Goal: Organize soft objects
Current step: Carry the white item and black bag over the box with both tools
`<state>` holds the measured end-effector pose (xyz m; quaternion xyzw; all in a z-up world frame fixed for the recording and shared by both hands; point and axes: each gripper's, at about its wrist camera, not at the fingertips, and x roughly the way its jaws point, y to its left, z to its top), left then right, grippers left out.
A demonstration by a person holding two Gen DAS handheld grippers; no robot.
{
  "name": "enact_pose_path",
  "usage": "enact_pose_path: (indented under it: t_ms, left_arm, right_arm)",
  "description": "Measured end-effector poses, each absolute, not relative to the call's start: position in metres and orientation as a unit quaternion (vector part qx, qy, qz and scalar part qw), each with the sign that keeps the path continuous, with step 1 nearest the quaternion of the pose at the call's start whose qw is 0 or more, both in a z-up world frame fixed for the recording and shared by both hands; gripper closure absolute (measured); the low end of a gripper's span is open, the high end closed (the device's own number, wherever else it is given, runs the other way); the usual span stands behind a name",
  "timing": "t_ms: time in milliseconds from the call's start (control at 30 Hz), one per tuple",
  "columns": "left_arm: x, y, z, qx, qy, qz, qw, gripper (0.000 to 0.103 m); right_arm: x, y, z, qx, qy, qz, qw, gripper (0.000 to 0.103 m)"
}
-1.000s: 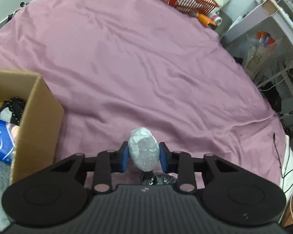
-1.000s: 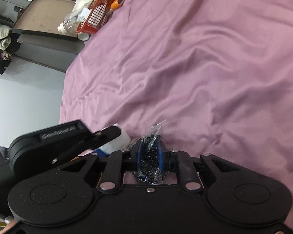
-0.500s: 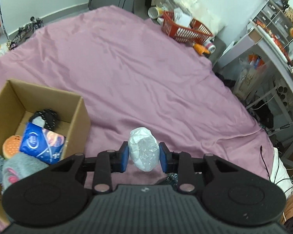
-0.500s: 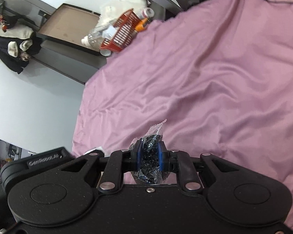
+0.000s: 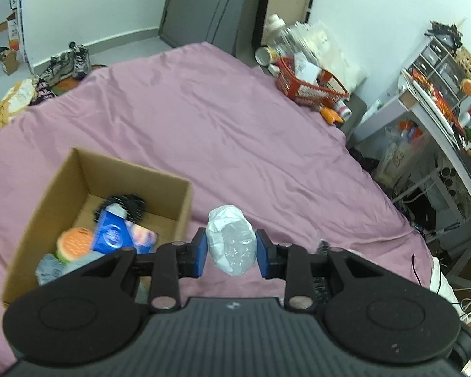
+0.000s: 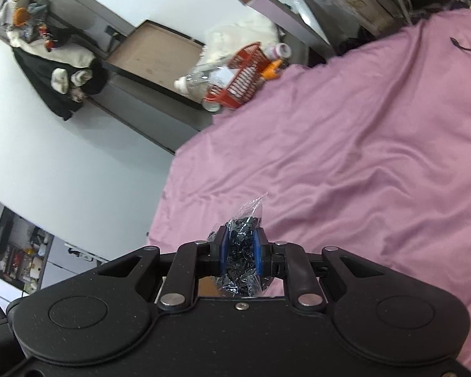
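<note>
My left gripper is shut on a white soft bundle wrapped in clear plastic, held in the air over the purple bed sheet. To its lower left stands an open cardboard box with a blue tissue pack, an orange round toy, a black frilly item and a grey soft thing inside. My right gripper is shut on a clear bag of black stuff, raised above the same sheet. A tip of that bag shows at the left view's lower right.
A red basket with bottles and packets sits at the bed's far right corner, red basket also in the right view. Shelves and a desk crowd the right side. Shoes lie on the floor beyond the bed.
Both grippers rose with their loads still held. The left view pulled up and back, bringing the whole box and the room into sight. The right view tilted up and rolled.
</note>
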<state>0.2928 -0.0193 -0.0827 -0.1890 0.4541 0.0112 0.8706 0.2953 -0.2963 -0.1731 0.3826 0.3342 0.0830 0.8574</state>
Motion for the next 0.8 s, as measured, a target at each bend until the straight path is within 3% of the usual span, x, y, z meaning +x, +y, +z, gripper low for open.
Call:
enact_pose_path:
  t_ms: [333,800]
  left_arm:
    - [0.285,0.035,-0.058,-0.181,0.431,0.029,0.883,0.072]
    - [0.287,0.096,-0.086,-0.221,0.438,0.05,0.87,0.072]
  right_arm:
    - [0.293,-0.267,-0.152,0.366,0.315,0.13,0.866,0.087]
    - [0.287,-0.214,-0.125,0.319,0.286,0.191,0.883,0.087]
